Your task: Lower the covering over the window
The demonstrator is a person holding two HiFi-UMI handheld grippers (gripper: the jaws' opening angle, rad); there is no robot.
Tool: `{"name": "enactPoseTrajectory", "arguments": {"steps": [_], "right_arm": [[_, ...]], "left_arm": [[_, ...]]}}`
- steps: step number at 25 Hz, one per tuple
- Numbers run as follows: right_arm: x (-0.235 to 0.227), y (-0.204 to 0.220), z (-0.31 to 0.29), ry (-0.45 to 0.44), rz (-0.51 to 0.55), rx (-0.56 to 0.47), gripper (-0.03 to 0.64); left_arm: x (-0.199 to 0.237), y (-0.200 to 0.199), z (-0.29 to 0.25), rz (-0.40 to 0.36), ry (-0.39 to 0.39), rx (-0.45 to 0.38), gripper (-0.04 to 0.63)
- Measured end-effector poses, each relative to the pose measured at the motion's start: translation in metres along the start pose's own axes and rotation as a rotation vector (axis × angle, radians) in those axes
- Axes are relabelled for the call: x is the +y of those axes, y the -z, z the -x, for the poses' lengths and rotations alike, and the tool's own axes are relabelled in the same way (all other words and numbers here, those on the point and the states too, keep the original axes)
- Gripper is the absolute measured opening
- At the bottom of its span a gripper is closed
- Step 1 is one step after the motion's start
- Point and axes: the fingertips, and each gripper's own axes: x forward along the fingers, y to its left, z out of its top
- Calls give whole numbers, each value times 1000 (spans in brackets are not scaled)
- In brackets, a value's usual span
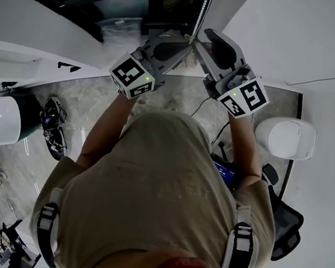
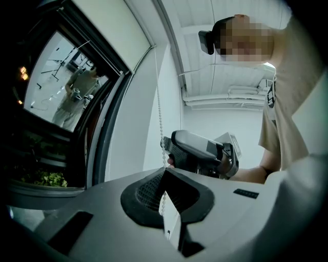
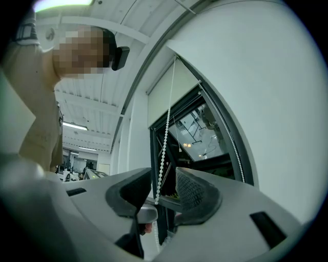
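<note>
The left gripper (image 2: 164, 176) is clamped tight on the chain (image 2: 159, 123). The right gripper (image 3: 164, 187) sits just above it with its jaws apart, the beads hanging between them untouched. Beyond them the blind (image 3: 169, 92) covers only the top of the window (image 3: 205, 133), and the glass below is bare. If the left lets go before the right bites, I reckon the chain could slip free. A weak pinch between beads might slide rather than pull.
</note>
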Motion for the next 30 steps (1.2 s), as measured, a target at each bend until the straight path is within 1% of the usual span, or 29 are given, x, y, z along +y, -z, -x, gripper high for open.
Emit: {"name": "enactPoseTrajectory", "arguments": {"steps": [3, 8, 13, 15, 17, 20, 25, 30], "right_arm": [[6, -3, -3, -15, 1, 0, 133], [8, 4, -4, -21, -9, 22, 133], [7, 9, -8, -11, 11, 26, 132], [6, 15, -19, -5, 13, 30, 132], [3, 21, -29, 1, 14, 34, 132], [3, 19, -26, 11, 21, 38, 132], [3, 20, -34, 30, 32, 40, 132], [6, 14, -33, 44, 48, 38, 132]], "left_arm": [[-5, -1, 0, 1, -3, -5, 17], [-9, -1, 5, 13, -13, -20, 17], [-3, 1, 10, 19, -17, -26, 17], [7, 4, 16, 23, -11, -23, 17], [15, 7, 19, 27, -1, -23, 17], [8, 5, 15, 24, 22, -22, 17], [9, 6, 17, 27, 63, -18, 17], [2, 2, 14, 10, 101, -9, 17]]}}
